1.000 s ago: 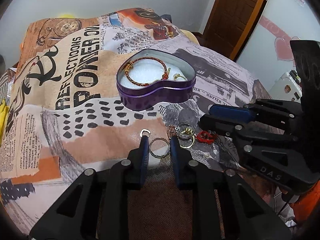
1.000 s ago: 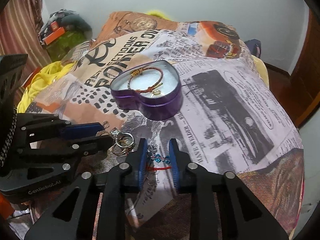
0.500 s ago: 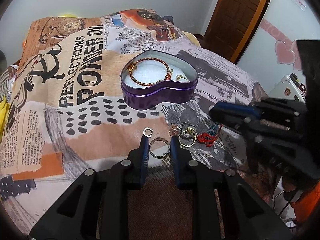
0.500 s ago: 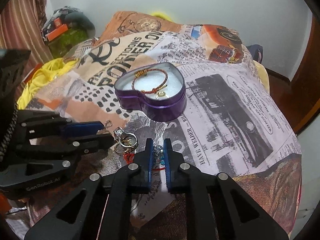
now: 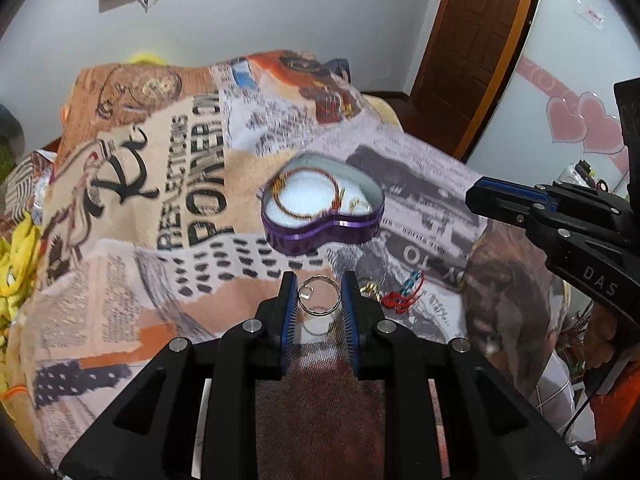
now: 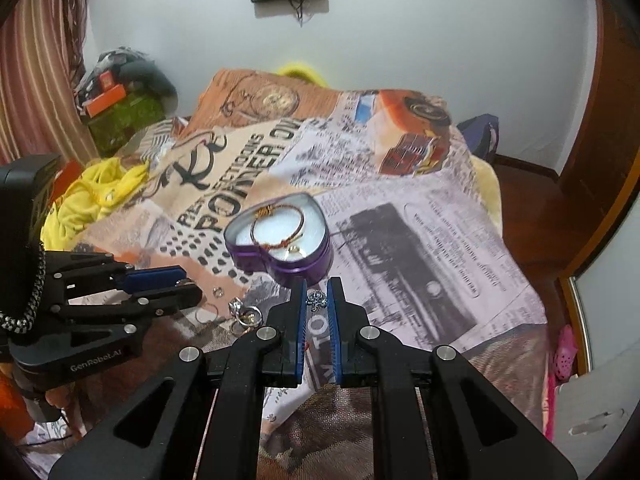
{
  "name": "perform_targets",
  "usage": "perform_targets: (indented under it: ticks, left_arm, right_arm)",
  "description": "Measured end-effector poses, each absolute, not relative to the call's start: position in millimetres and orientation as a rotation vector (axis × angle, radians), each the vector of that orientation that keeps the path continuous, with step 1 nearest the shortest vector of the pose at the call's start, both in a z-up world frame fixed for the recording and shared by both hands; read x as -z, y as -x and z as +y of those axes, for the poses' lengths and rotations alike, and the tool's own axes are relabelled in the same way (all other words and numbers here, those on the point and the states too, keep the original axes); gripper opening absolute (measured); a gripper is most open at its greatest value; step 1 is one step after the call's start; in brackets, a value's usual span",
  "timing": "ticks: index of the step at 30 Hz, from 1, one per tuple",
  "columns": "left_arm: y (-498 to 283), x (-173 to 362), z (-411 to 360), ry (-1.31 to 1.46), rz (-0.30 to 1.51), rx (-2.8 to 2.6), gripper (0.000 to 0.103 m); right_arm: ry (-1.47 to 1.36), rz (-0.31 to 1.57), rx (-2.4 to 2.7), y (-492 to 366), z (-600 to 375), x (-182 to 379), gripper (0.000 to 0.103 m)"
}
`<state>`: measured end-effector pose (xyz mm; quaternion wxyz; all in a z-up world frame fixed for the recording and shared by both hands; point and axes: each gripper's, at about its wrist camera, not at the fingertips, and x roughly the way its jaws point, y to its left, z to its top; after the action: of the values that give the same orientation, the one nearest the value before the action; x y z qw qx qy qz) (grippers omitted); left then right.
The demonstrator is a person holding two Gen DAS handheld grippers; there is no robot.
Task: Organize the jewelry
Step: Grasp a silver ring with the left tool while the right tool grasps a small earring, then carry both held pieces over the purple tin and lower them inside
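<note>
A purple heart-shaped tin (image 5: 320,230) (image 6: 298,266) sits open on the printed blanket, with a red-and-gold bracelet (image 5: 308,196) (image 6: 278,226) and a small gold piece inside. My left gripper (image 5: 319,294) is shut on a silver ring (image 5: 319,300) and holds it above the blanket. My right gripper (image 6: 316,300) is shut on a small silver charm (image 6: 316,300), lifted near the tin's front. Loose pieces lie on the blanket: a red-and-blue beaded piece (image 5: 404,294) and gold and silver rings (image 6: 244,316).
The printed blanket (image 5: 160,240) covers a bed. Yellow cloth (image 6: 88,196) lies at its left edge. A wooden door (image 5: 472,52) stands at the back right. A green and orange pile (image 6: 120,116) sits by the curtain.
Both grippers have lifted away from the blanket. The left one raised the silver ring. The right one closed on the silver charm and raised it toward the tin.
</note>
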<state>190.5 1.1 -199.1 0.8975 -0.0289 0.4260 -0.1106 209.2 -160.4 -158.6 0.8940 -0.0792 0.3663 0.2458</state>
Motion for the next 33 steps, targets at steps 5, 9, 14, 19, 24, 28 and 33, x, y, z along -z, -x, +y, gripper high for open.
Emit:
perform_targets:
  ticks: [5,9,14,19,24,28,33]
  left_arm:
    - [-189.0,181.0,5.0,0.056,0.839,0.218,0.021]
    - [-190.8,169.8,7.5,0.05,0.81,0.212,0.021]
    - [-197.7,157.9,10.8,0.043,0.778,0.199,0.021]
    - [-205.1,154.4,14.0,0.043,0.765,0.188,0.021]
    - [-217.9,156.5,14.9,0.039,0.765,0.183,0.021]
    - [-229.9,162.6,16.9,0.046,0.78,0.189,0.021]
    - [-243.4,172.2,18.4,0.056,0.804,0.199,0.021]
  right_arm:
    - [0.156,0.717,-0.505,-204.9,-162.8,142.2,0.009]
    - [0.149,0.686,-0.504,-204.7,-162.1,131.0,0.009]
    - [0.138,0.651,-0.51,-208.2,-157.4,120.5,0.009]
    - [0.131,0.63,-0.515,-213.3,-154.0,115.4,0.009]
    - [0.113,0.622,-0.521,-222.6,-151.4,113.8,0.009]
    - [0.108,0.625,-0.526,-232.0,-147.3,114.6,0.009]
    - [0.112,0.631,-0.535,-243.2,-140.3,116.8,0.009]
